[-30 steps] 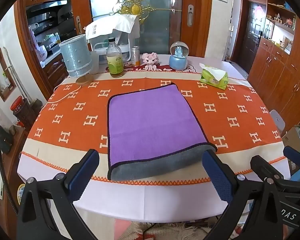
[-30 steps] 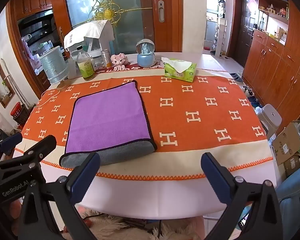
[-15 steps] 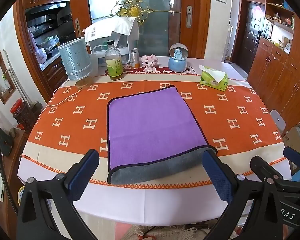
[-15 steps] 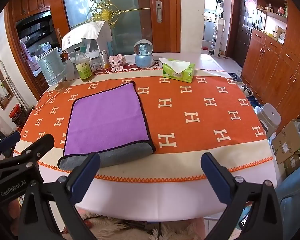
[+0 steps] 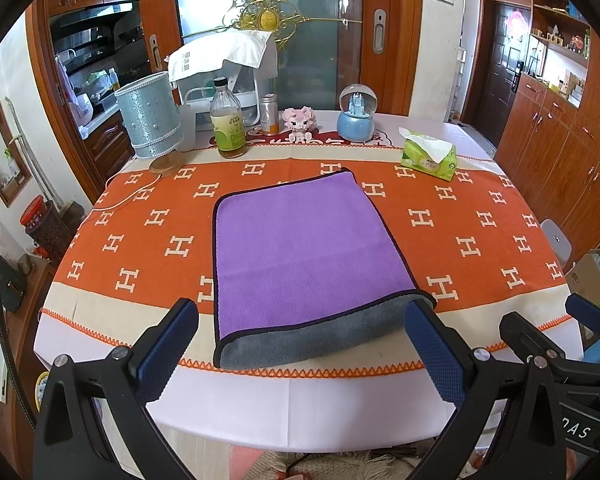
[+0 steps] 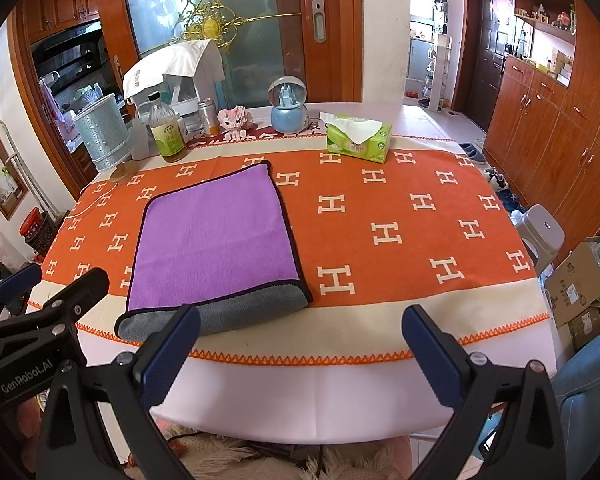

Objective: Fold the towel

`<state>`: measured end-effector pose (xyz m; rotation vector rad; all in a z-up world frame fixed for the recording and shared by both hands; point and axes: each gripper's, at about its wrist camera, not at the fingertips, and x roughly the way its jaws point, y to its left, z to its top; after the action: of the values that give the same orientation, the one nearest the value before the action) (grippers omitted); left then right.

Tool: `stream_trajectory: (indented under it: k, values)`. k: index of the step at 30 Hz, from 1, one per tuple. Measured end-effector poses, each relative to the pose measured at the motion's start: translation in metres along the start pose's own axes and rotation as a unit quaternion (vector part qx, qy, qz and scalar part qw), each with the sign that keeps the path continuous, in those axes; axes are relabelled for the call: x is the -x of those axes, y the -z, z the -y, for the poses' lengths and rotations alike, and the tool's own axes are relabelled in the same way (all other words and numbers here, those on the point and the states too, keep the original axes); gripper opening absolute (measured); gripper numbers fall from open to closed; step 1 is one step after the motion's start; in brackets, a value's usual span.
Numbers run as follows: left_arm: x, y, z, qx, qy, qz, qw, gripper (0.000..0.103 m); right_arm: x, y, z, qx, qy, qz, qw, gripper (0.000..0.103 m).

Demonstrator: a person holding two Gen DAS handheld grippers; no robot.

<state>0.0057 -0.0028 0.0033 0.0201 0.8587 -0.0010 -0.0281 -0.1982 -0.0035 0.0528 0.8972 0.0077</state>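
A purple towel (image 5: pixel 300 248) with a grey underside lies folded on the orange tablecloth (image 5: pixel 480 240), its grey folded edge toward me. It also shows in the right wrist view (image 6: pixel 216 240). My left gripper (image 5: pixel 300 344) is open and empty, hovering at the table's near edge just in front of the towel's grey fold. My right gripper (image 6: pixel 300 344) is open and empty, near the table's front edge, right of the towel. Each gripper shows at the edge of the other's view.
At the table's far side stand a lamp with a silver shade (image 5: pixel 150 120), a bottle (image 5: pixel 228 124), a pink toy (image 5: pixel 298 120), a snow globe (image 5: pixel 356 116) and a green tissue box (image 5: pixel 428 156). A stool (image 6: pixel 540 232) and cardboard boxes (image 6: pixel 576 284) sit at right.
Both grippers have drawn back and risen slightly from the table; the towel appears a little farther away. The towel has not moved.
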Motion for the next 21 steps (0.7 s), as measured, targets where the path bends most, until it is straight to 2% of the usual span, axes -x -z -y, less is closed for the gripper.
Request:
stream_trajectory:
  k: [21]
  values:
    - [-0.0043, 0.0023, -0.0007, 0.002, 0.002, -0.003, 1.0, 0.102, -0.0029, 0.0006, -0.0013, 0.0, -0.001, -0.004, 1.0, 0.101]
